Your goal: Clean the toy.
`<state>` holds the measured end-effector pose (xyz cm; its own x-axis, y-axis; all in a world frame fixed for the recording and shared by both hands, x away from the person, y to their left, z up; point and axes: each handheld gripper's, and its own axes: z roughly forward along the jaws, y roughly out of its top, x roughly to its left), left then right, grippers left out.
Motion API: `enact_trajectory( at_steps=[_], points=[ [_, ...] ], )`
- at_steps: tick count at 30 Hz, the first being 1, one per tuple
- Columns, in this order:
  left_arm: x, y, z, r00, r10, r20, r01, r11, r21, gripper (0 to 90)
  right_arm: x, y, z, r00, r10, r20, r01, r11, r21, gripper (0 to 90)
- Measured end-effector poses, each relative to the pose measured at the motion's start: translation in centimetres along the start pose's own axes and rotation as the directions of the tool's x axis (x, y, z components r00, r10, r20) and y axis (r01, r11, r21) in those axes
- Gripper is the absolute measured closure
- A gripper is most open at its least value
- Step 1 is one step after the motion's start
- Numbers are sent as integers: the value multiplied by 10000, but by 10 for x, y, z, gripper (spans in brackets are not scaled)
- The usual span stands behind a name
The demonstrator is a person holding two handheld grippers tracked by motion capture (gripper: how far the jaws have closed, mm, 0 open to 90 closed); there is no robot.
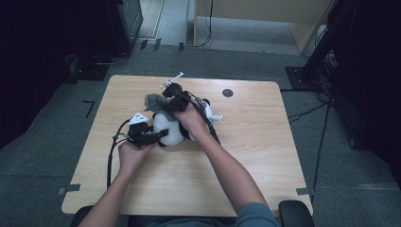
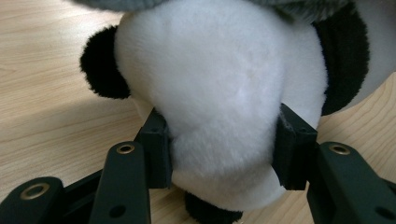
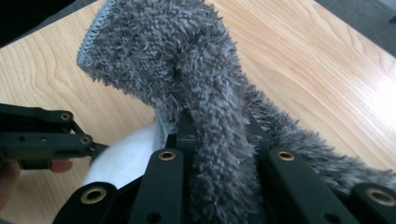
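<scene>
A black-and-white panda plush (image 1: 169, 130) lies in the middle of the wooden table (image 1: 246, 156). My left gripper (image 1: 162, 135) comes at it from the left. In the left gripper view its pads (image 2: 159, 149) press into the white body of the panda plush (image 2: 219, 84) from both sides and dent the fur. A grey fuzzy knitted cloth (image 1: 152, 100) hangs over the top of the plush. My right gripper (image 3: 218, 135) is shut on a fold of this grey cloth (image 3: 187, 70); the left gripper (image 3: 91, 147) shows at that view's left edge.
A small dark round hole (image 1: 228, 92) sits in the tabletop at the back right. Black cables trail from both grippers across the table. Grey carpet floor surrounds the table, with dark equipment and cables (image 1: 326, 66) at the right.
</scene>
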<state>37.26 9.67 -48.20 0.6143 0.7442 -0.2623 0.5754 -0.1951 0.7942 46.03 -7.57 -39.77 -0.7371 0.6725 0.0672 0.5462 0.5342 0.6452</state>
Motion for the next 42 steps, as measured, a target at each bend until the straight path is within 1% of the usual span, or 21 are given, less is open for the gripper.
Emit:
enact_trajectory(
  at_steps=[4,5,7,8,10,12,17,18,20,21,22,23,26,28,33,35,37,38,41,42],
  points=[
    [1,0,0,10000,-37,25,37,10000,7,492,-19,-8,-13,9972,-221,721,186,9987,476,757],
    [0,0,0,10000,-4,22,4,10000,-15,492,-25,-12,-17,9967,-181,785,144,9987,484,756],
    [0,0,0,10000,40,2,-40,10000,-35,492,-38,-19,-27,9978,141,651,-153,9997,184,756],
    [0,0,0,10000,27,7,-27,10000,-32,492,-43,-22,-32,9973,230,699,-237,9997,86,755],
    [1,0,0,10000,4,35,-4,10000,-15,492,-52,-26,-42,9953,359,896,-359,9994,-7,755],
    [1,0,0,10000,-8,56,8,10000,-30,490,-61,-30,-48,9952,522,828,-521,9986,-36,755],
    [3,0,0,9999,-60,144,61,10000,-63,488,-76,-39,-58,9919,683,1071,-674,9977,-120,754],
    [3,-1,-1,9999,-61,155,62,10000,-76,488,-80,-42,-59,9904,846,1096,-836,9964,-133,755],
    [4,0,-1,9999,-65,141,66,10000,-70,487,-88,-49,-62,9880,970,1202,-955,9953,-186,760],
    [5,0,-2,9999,-70,156,71,10000,-47,487,-91,-51,-62,9860,1115,1237,-1101,9938,-181,761],
    [6,0,-3,9998,-70,159,71,10000,-43,488,-95,-56,-63,9845,1346,1121,-1329,9909,-225,762],
    [7,0,-3,9998,-88,185,89,9999,-46,487,-97,-59,-63,9837,1446,1064,-1427,9894,-250,762],
    [10,0,-4,9997,-130,217,131,9999,-57,487,-104,-72,-59,9776,1680,1264,-1675,9858,-152,765],
    [10,0,-5,9996,-154,220,156,9998,-101,486,-106,-78,-57,9759,1820,1203,-1817,9833,-140,765],
    [12,-1,-5,9994,-184,279,189,9996,-192,482,-113,-88,-47,9711,1926,1411,-1940,9810,-36,767],
    [12,-1,-5,9993,-196,324,201,9997,-154,485,-115,-92,-44,9679,1871,1677,-1916,9814,106,767],
    [12,-1,-5,9992,-205,353,211,9997,-153,489,-118,-92,-47,9641,2228,1445,-2230,9747,-153,768],
    [12,-1,-5,9991,-212,357,218,9997,-147,489,-118,-91,-49,9634,2278,1415,-2266,9737,-246,768],
    [11,0,-6,9993,-179,332,184,9997,-156,490,-117,-82,-60,9649,2186,1457,-2153,9758,-384,768],
    [11,0,-6,9992,-196,337,201,9997,-156,490,-116,-78,-65,9659,2172,1410,-2116,9759,-538,768]
  ],
)
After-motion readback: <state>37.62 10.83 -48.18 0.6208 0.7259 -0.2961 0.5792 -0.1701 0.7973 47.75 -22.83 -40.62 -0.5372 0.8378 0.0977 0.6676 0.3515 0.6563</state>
